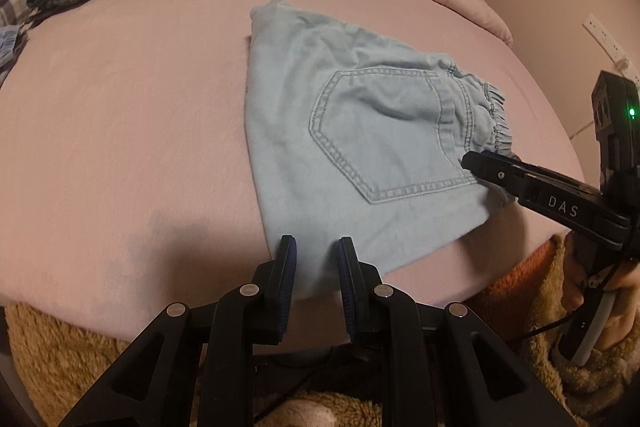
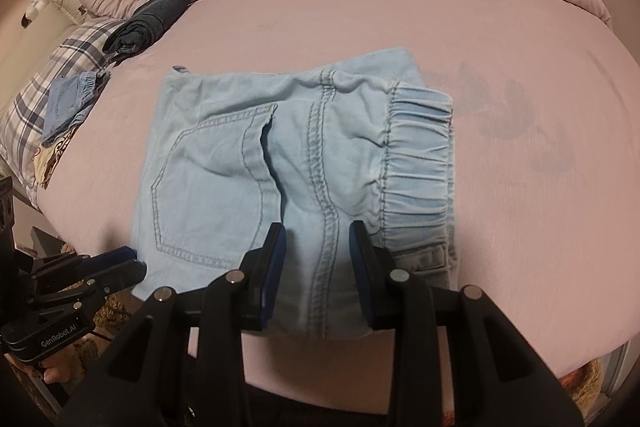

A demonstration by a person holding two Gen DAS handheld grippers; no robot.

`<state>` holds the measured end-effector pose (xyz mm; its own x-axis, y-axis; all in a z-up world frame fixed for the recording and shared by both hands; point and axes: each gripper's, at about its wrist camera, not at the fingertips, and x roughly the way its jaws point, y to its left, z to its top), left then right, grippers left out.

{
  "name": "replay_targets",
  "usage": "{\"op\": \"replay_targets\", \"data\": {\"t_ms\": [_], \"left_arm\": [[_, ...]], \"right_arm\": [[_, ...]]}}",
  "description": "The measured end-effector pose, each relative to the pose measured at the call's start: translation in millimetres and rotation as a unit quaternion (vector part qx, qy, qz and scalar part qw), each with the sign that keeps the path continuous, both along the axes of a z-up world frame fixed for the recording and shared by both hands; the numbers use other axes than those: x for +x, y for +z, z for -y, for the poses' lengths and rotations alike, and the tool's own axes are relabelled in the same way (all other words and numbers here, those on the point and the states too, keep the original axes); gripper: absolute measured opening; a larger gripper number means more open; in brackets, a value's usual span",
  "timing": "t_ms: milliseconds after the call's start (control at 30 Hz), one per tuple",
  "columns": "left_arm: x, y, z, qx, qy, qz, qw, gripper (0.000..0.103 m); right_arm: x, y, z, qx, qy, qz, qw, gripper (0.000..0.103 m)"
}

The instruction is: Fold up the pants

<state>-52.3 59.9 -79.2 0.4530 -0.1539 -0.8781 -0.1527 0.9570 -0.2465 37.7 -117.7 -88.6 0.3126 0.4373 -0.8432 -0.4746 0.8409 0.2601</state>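
I judge the fold nearly complete: the pants (image 2: 296, 163) lie as a compact stack near the bed's (image 2: 520, 227) front edge, with my left gripper (image 1: 314, 247) and right gripper (image 2: 316, 231) both parted, holding nothing.

A bed (image 2: 400, 7) with a pink sheet carries the items. Folded light-blue denim pants (image 2: 280, 163) lie flat near its front edge, elastic waistband toward the right. A rolled dark garment (image 2: 152, 19) lies near the far left edge, just beside a plaid pillow (image 2: 52, 75) bearing a small folded blue garment (image 2: 68, 103).
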Motion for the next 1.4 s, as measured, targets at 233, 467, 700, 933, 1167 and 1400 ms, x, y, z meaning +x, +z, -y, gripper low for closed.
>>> {"op": "replay_targets", "data": {"t_ms": [233,467,700,933,1167,1400], "left_arm": [[-8,1,-11,-0.02,0.0,-0.04,0.999,0.02],[10,22,-48,-0.043,0.068,0.016,0.9967,0.066],[60,0,-45,-0.061,0.04,-0.003,0.9973,0.066],[80,-14,-44,-0.068,0.037,-0.007,0.9969,0.073],[98,-19,-36,-0.075,0.03,-0.015,0.9966,0.073],[94,-10,-21,-0.033,0.039,-0.018,0.9985,0.033]], "right_arm": [[-8,7,8,0.006,0.004,-0.009,1.0,0.033],[0,38,61,0.116,-0.009,-0.026,0.993,0.084],[41,7,76,0.128,-0.031,-0.067,0.989,0.087],[49,-28,55,0.124,-0.005,-0.104,0.987,0.086],[59,-34,31,0.169,0.019,-0.12,0.978,0.087],[43,-27,27,0.147,-0.001,-0.099,0.984,0.052]]}}
